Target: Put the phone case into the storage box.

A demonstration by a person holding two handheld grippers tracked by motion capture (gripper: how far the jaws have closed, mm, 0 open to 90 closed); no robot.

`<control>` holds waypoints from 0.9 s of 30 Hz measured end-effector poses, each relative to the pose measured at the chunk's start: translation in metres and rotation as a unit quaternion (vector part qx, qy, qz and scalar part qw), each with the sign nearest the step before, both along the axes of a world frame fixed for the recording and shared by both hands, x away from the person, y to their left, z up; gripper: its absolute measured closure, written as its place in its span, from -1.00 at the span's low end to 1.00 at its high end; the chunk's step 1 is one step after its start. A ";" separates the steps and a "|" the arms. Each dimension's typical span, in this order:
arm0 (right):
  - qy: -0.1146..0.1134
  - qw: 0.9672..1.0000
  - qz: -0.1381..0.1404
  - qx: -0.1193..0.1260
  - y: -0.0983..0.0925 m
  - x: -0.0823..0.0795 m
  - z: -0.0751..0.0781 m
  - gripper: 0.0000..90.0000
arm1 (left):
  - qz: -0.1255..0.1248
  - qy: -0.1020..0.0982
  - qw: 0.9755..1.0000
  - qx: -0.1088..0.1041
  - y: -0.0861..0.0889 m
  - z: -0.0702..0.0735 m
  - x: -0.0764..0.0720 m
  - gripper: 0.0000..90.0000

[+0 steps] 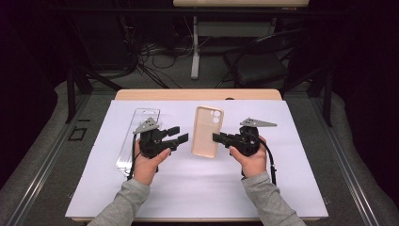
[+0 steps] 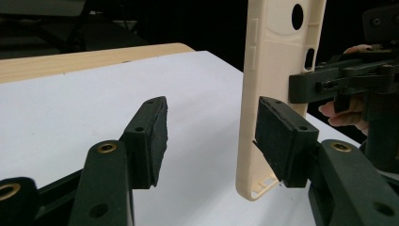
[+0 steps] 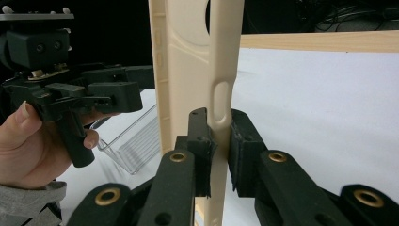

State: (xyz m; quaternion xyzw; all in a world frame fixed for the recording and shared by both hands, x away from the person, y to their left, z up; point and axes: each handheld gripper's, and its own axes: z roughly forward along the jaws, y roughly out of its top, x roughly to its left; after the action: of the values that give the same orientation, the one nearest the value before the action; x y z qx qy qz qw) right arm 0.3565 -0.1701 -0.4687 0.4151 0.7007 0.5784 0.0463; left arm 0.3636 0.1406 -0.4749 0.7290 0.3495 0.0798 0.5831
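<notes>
Nearest, bare white sheet (image 1: 197,188) between the two grey sleeves, wide free room down to the front edge of the table (image 1: 197,94). Farther in, beige phone case (image 1: 206,132) held off the sheet at the middle, pinched at its right edge by the right gripper (image 1: 217,137), jaws pressed on the case wall; left gripper (image 1: 178,133) just beside the case's left edge, jaws spread, one pad close against the case, contact unclear. Beyond the left hand (image 1: 146,165), clear plastic tray (image 1: 136,136) lying near the sheet's left edge, then the far wooden rim.
</notes>
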 end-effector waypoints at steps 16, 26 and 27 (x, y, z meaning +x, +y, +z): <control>0.002 1.000 0.002 -0.001 0.003 -0.002 0.000 0.79 | 0.014 -0.049 0.997 0.052 0.001 0.014 -0.006 -0.03; -0.002 1.000 0.001 -0.010 0.005 -0.004 0.001 0.79 | 0.019 -0.041 0.997 0.063 0.004 0.022 -0.007 -0.17; -0.002 1.000 0.001 -0.011 0.006 -0.005 0.001 0.79 | 0.018 -0.040 0.997 0.065 0.004 0.022 -0.007 -0.19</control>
State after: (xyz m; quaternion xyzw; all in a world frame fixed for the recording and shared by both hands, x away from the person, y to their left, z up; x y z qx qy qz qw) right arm 0.3518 -0.1643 -0.4674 0.4129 0.7074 0.5714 0.0515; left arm 0.3563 0.1444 -0.4527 0.7550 0.3331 0.1420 0.5466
